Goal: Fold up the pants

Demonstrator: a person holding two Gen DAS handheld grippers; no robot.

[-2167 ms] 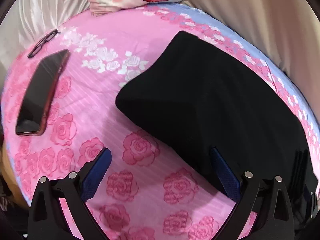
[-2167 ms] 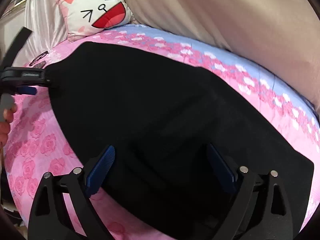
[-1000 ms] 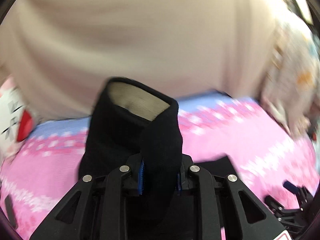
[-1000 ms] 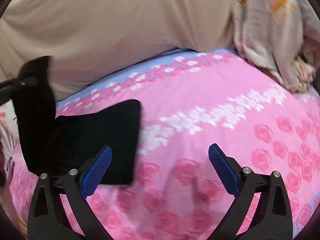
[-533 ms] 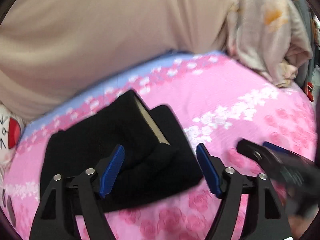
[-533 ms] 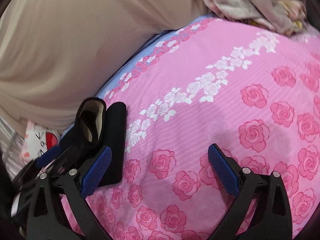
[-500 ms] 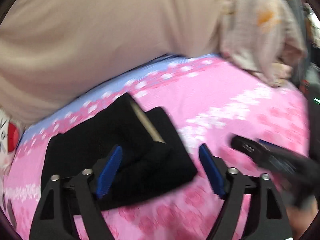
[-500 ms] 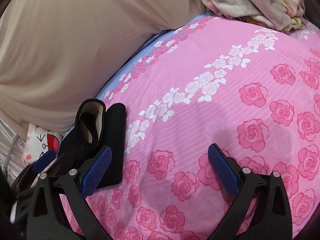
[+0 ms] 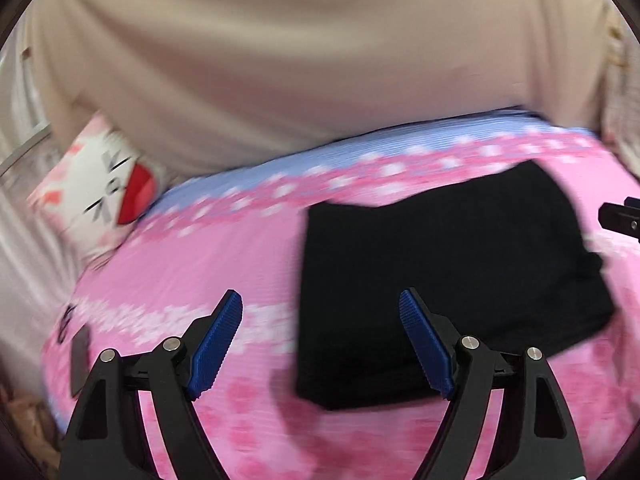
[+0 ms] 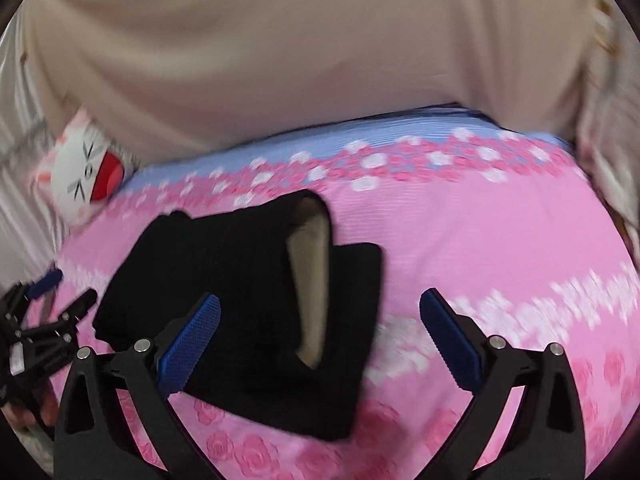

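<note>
1. the pants [image 10: 248, 312] were black, soft and matte, folded into a thick, roughly square bundle lying flat on the sheet [image 10: 500, 248].
2. a beige lining [image 10: 310, 280] showed as a long tapered wedge where the top layer gaped open.
3. the sheet was pink with printed roses, white flower bands and a pale blue strip along the far edge.
4. the left gripper [image 9: 320, 344] had black angular arms with silver rivets and ribbed blue pads [image 9: 218, 342]; its jaws stood wide apart with nothing clamped, above the bundle's near left edge.
5. the right gripper [image 10: 320, 344] was of the same build, its jaws also spread and empty, hanging over the bundle's near side.
6. a second earlier the left jaws had been pinched on a raised cuff of the pants; they had since opened, and the cloth lay dropped on the sheet.
7. the bundle had sat smaller at the right view's left edge; it now filled the middle.
8. both views were motion-blurred, so the rose print smeared.
9. a cartoon pillow [image 9: 104, 192] lay at the far left, beneath a beige curtain [image 9: 300, 60].
10. a dark flat thing [image 9: 80, 354] at the left edge was too blurred to name.
11. in the left view the right gripper was cut off at the right edge.
</note>
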